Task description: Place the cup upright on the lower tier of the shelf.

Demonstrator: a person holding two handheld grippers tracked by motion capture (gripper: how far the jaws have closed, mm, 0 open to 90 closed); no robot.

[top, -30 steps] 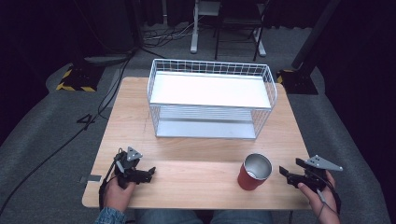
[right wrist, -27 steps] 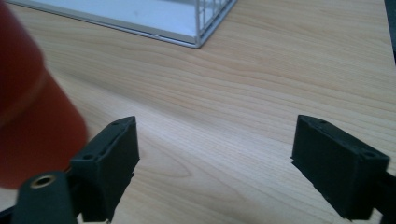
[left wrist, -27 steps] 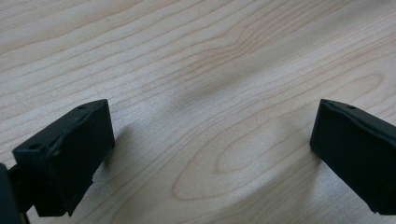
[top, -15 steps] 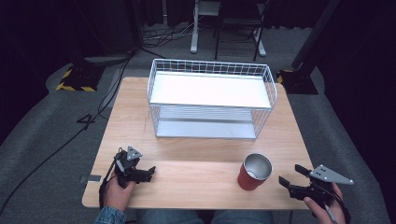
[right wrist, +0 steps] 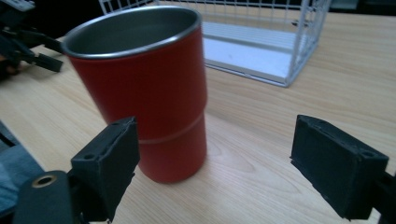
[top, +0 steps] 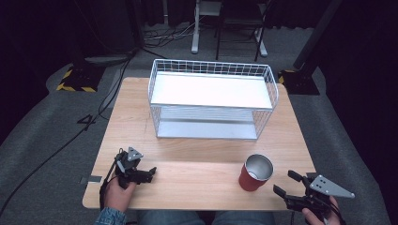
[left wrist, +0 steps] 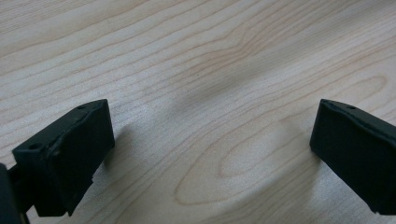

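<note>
A red cup (top: 255,172) with a bare steel inside stands upright near the table's front right. In the right gripper view the red cup (right wrist: 149,93) rises just beyond the left jaw. My right gripper (top: 284,183) hovers at the table's front right corner, open, pointing left toward the cup and a little short of it. Nothing sits between the wide-apart jaws of the right gripper (right wrist: 215,144). My left gripper (top: 151,172) rests low over the front left of the table. The left gripper (left wrist: 210,154) is open over bare wood.
A white wire rack (top: 213,98) with a white top shelf and a lower shelf stands across the middle back of the wooden table (top: 197,187). The rack (right wrist: 299,42) lies behind the cup. Cables and chair legs are on the dark floor beyond.
My right gripper has drawn back toward the table's front edge and dropped lower, still open beside the cup. The left gripper and the cup have not moved.
</note>
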